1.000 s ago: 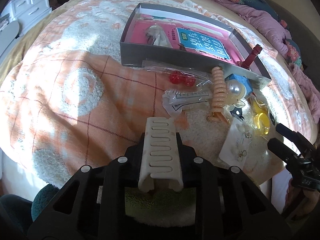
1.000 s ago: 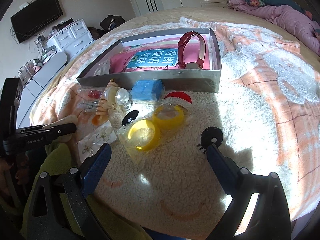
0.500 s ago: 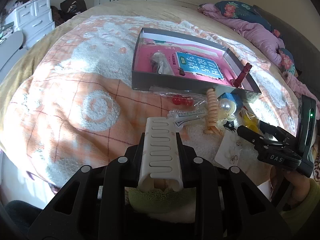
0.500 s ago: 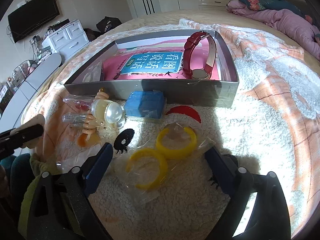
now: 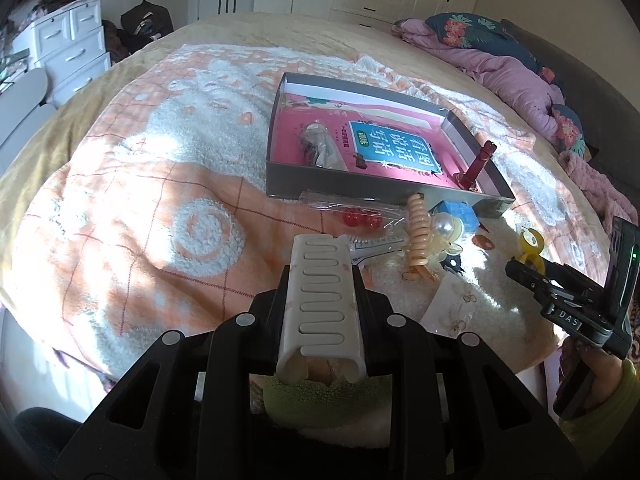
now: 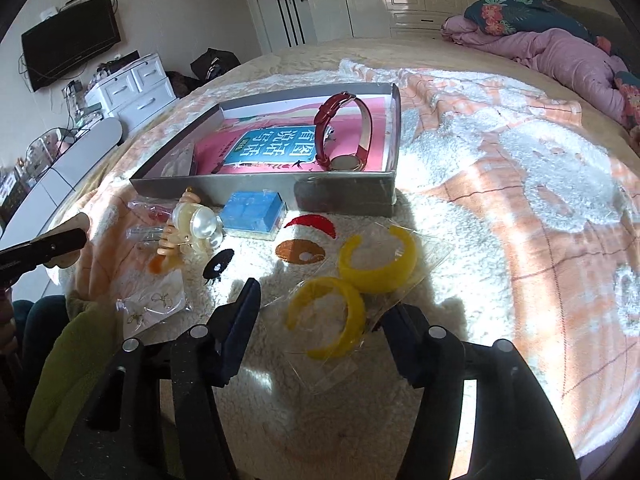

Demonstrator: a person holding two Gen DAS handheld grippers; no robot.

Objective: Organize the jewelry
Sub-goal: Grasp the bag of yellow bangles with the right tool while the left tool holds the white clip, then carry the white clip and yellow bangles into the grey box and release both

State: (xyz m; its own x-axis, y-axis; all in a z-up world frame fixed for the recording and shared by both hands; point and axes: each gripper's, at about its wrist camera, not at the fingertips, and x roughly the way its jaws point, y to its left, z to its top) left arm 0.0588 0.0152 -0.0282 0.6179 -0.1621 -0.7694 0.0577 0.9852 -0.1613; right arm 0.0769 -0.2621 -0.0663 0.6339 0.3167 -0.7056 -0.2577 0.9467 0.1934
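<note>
Two grippers worked over the bed: the left gripper (image 5: 322, 280), jaws clamped on a cream hair comb (image 5: 321, 304), and the right gripper (image 6: 320, 320), jaws wide, straddling bagged yellow bangles (image 6: 352, 292). Beyond lay a pearl clip (image 6: 204, 222), then the grey box (image 6: 344, 194) holding a red watch (image 6: 344, 132).

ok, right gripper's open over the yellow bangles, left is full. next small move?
Probably lower the right gripper and close on the bagged yellow bangles: its jaws stand open either side of the near bangle. The left gripper is clamped on a cream hair clip.
</note>
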